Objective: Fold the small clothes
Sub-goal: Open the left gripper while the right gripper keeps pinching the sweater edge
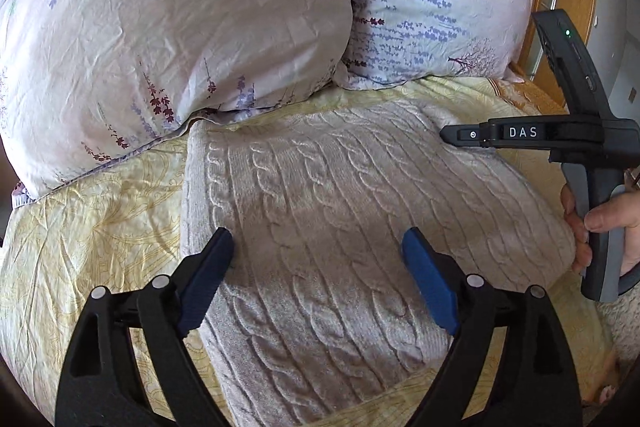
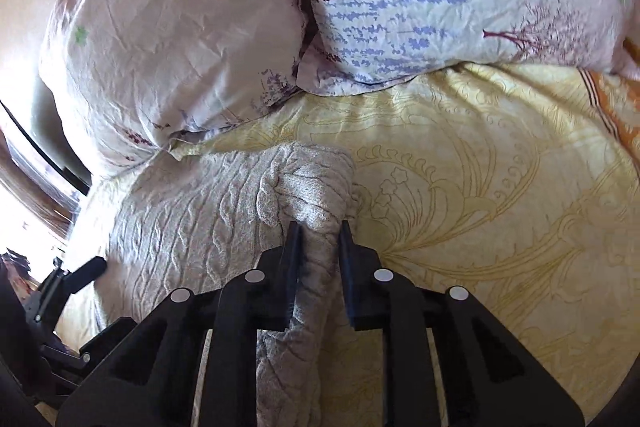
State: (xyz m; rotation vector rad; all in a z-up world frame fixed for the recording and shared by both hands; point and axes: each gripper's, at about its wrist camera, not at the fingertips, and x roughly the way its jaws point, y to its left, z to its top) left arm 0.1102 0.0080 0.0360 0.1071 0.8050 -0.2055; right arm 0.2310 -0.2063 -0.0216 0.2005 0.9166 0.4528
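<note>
While the cable-knit sweater (image 1: 320,227) lay folded on the yellow bedsheet (image 1: 100,227) just short of the two floral pillows (image 1: 180,27), the two tongs stood at opposite sides of it. The left tongs (image 1: 318,251) hung over the near part of the knit with their blue pads (image 1: 430,283) wide apart, nothing between them, the wool below rather than in the gap. Across the garment, the right tongs (image 2: 320,239) were drawn in on a bunched ridge of the sweater's edge, the fabric squeezed between the two black fingers (image 2: 294,259) and trailing back toward the camera. In the left wrist view the right tool's handle showed at the far right, held by a hand (image 1: 600,227), so the gripped edge was the one on the right side of the bed.

The sweater's long axis seemed to run from the pillows toward the person, though the fisheye curve made that hard to swear to. On that reading, the clamped edge lay along one long side, and the bulk of the knit lay leftward from the right tongs, toward the free left tongs. I judged that any next fold would carry the held edge leftward over the body, with the left tongs nearer the flat panel and placed to pin or take it.
</note>
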